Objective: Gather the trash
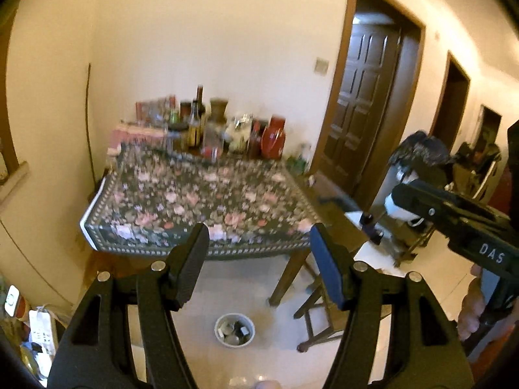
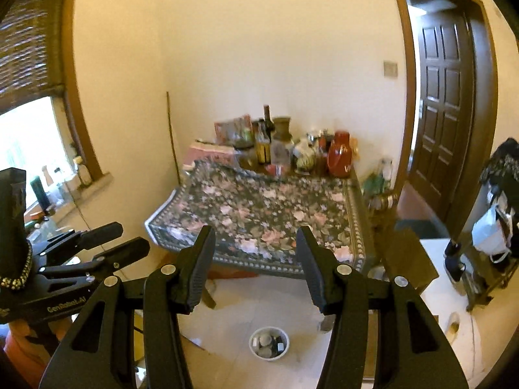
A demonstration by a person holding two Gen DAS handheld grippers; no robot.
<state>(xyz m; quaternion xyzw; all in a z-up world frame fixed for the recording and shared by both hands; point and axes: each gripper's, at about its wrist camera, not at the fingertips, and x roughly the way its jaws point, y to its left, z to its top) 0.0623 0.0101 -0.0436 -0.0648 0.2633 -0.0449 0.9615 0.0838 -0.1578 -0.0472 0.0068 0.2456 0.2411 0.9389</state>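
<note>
A small white bin [image 1: 234,329] with cans and dark scraps inside stands on the tiled floor in front of a table; it also shows in the right wrist view [image 2: 269,343]. My left gripper [image 1: 259,246] is open and empty, held high over the floor short of the table. My right gripper [image 2: 256,249] is open and empty, at a similar height. The right gripper shows at the right of the left wrist view [image 1: 399,194], and the left gripper at the left of the right wrist view [image 2: 133,238].
A table with a floral cloth [image 1: 201,201] stands against the wall, with bottles, jars and a red vase [image 1: 274,137] crowded at its back. A folding chair [image 1: 319,304] stands beside it. A dark door [image 2: 444,136] is at the right. A window sill [image 2: 58,188] holds bottles.
</note>
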